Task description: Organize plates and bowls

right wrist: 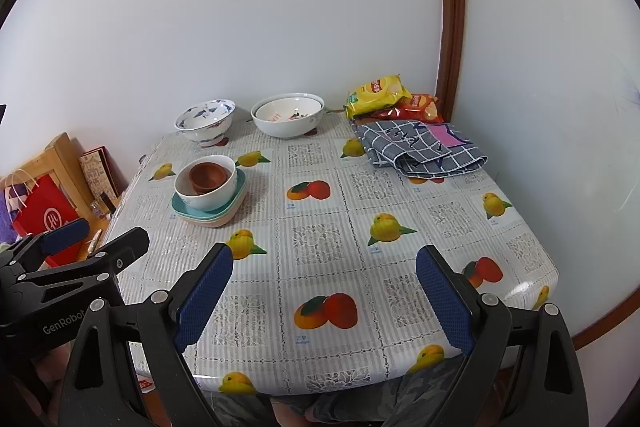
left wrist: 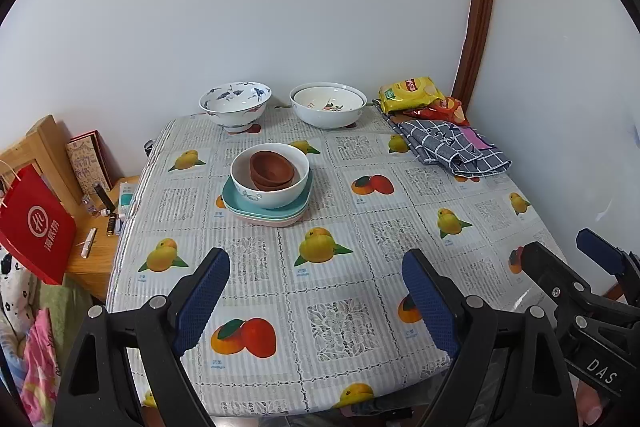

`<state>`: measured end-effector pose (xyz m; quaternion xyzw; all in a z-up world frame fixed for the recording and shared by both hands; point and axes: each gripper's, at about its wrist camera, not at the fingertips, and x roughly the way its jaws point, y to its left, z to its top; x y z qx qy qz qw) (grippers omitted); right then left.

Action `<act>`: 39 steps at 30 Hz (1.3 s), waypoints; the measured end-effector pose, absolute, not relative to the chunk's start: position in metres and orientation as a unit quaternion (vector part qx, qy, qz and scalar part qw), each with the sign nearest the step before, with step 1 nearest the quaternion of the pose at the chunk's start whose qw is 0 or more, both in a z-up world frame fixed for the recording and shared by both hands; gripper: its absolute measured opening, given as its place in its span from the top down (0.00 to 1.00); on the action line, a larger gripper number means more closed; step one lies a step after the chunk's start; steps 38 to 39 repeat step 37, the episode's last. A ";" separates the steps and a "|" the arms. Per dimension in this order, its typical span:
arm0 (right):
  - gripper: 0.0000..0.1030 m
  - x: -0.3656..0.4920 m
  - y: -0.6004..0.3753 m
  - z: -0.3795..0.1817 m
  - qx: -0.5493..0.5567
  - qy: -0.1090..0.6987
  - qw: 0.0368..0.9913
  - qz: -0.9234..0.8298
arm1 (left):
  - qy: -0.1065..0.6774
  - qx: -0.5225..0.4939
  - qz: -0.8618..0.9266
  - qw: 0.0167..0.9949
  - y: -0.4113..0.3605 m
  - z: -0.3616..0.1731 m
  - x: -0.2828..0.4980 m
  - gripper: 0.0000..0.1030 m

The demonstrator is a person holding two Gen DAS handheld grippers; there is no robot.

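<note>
well, both tongs gape empty; the stack (left wrist: 267, 187) sits ahead, up-left of the right tongs (right wrist: 324, 301), nearer the left tongs (left wrist: 316, 301).

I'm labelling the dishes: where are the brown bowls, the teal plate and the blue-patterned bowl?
brown bowls (left wrist: 272, 169), left wrist view, inner wall.
teal plate (left wrist: 236, 202), left wrist view, front-left rim.
blue-patterned bowl (right wrist: 205, 125), right wrist view, outer wall.
</note>
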<state>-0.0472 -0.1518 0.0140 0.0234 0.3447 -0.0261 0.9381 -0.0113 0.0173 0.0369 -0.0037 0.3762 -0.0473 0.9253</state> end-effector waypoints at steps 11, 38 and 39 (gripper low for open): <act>0.11 -0.047 -0.152 0.016 0.026 0.344 0.938 -0.027 | 0.376 -0.006 -0.049 0.925 0.018 0.036 -0.012 0.15; 0.11 -0.042 -0.152 0.020 0.025 0.337 0.941 -0.029 | 0.373 -0.001 -0.052 0.926 0.015 0.036 0.002 0.15; 0.11 -0.042 -0.152 0.020 0.025 0.337 0.941 -0.029 | 0.373 -0.001 -0.052 0.926 0.015 0.036 0.002 0.15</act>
